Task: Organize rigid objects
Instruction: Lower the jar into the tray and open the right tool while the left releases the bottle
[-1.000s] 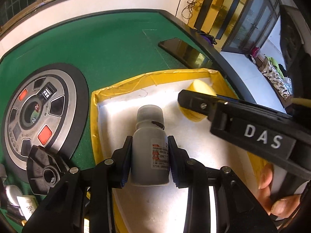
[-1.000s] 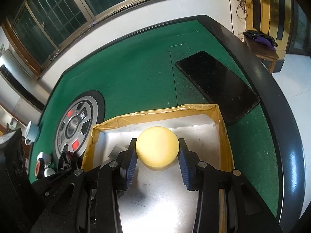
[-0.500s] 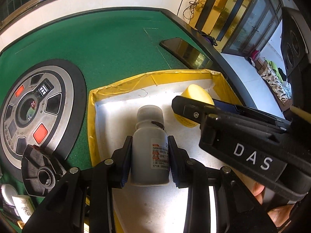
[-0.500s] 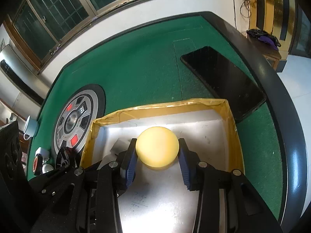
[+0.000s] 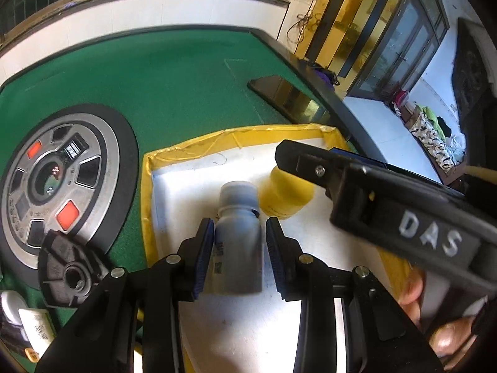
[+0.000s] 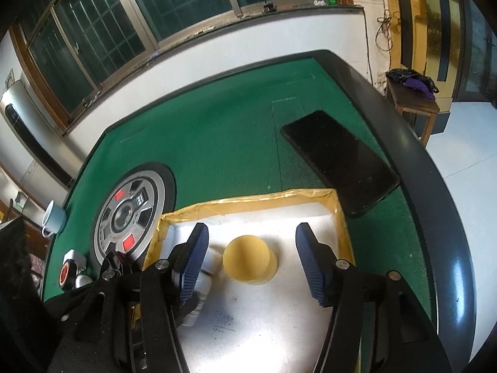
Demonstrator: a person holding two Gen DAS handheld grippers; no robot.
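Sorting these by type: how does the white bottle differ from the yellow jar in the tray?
The white bottle is taller and slimmer, with a narrow neck and printed label; the yellow jar is squat, wide and plain. The bottle sits between the left tongs; the jar stands free between the right tongs' spread fingers. Both are in the yellow-rimmed tray, side by side.

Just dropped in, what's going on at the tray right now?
A person is working two handheld grippers over the yellow-edged tray on the green table. The right gripper is open, with the yellow jar standing free on the tray floor between its fingers. The left gripper brackets the white bottle beside the jar, with a small gap at its right pad.
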